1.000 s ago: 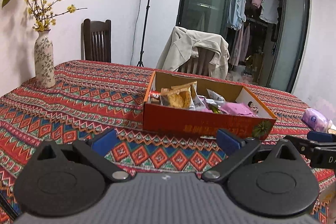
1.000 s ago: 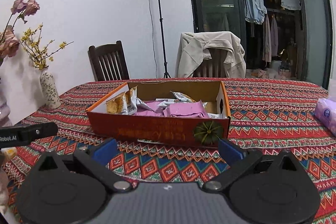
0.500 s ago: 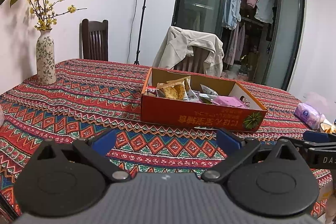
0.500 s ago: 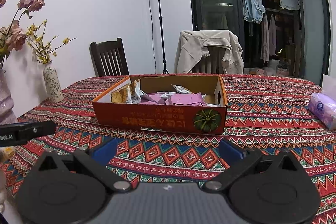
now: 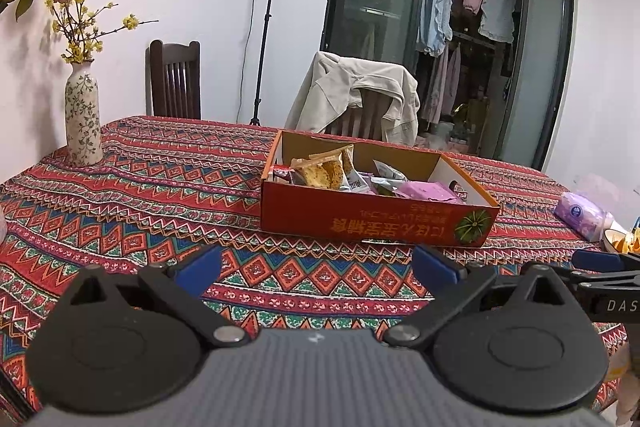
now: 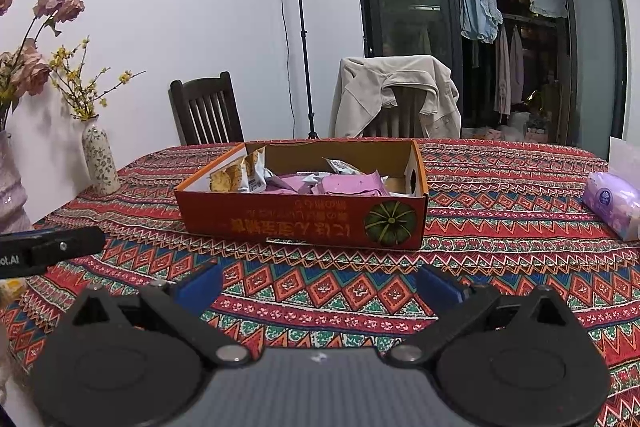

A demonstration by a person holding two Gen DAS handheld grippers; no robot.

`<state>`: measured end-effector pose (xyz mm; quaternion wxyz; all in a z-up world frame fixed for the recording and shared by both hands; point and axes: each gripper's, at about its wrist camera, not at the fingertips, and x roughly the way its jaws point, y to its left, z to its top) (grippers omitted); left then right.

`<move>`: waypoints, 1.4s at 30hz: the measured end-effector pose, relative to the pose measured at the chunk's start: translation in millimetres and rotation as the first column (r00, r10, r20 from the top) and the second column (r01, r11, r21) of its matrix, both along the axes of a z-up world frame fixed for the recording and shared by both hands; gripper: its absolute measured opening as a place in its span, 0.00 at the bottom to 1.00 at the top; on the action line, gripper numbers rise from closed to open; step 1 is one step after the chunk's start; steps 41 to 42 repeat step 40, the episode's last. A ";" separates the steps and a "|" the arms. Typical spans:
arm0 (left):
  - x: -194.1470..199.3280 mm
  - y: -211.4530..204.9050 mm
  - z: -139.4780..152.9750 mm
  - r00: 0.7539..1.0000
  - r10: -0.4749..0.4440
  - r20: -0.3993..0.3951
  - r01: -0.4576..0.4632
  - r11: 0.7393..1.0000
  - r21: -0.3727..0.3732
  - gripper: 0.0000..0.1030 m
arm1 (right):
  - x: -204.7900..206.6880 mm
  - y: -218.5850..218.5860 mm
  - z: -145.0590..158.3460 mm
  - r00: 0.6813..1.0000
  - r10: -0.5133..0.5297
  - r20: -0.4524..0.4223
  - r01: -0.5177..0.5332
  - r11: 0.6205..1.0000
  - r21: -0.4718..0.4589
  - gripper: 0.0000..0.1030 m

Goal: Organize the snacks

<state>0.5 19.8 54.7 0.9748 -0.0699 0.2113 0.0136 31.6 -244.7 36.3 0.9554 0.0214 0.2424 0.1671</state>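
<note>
Sitting: the snack packets [image 6: 320,183] lie heaped inside the orange cardboard box [image 6: 304,223], near the middle of the tabletop [image 6: 500,227], so the snacks are already gathered in one container.
Packets: a biscuit bag [image 5: 324,171] leans upright at the box's left end; pink wrappers [image 6: 352,185] lie flat toward its right end.
Stage: this fits either snacks just collected or a box you are about to sort; the views do not settle which.
Your left gripper [image 5: 316,267]: jaws wide, holding nothing, hovering over the near edge.
Your right gripper [image 6: 320,281]: jaws wide too, empty, facing the box squarely.
Outward: a tissue pack [image 6: 612,201] lies toward the right edge, a vase [image 5: 82,119] near the far left corner.
</note>
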 end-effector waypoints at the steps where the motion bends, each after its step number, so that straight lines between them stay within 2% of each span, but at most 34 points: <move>1: -0.6 -0.4 -0.4 1.000 -0.001 0.000 0.001 1.000 0.000 1.00 | -0.1 -0.2 -0.1 1.000 0.000 -0.001 0.000 1.000 0.000 1.00; 21: 4.7 0.3 -6.7 0.999 -0.018 -0.035 0.018 1.000 -0.007 1.00 | 5.1 4.5 -7.1 1.000 0.006 -0.027 -0.007 1.000 -0.010 1.00; 42: 11.0 -2.7 -11.9 0.999 -0.038 -0.036 0.038 0.999 -0.006 1.00 | 17.1 3.0 -18.0 0.998 -0.004 -0.064 0.003 1.000 -0.015 1.00</move>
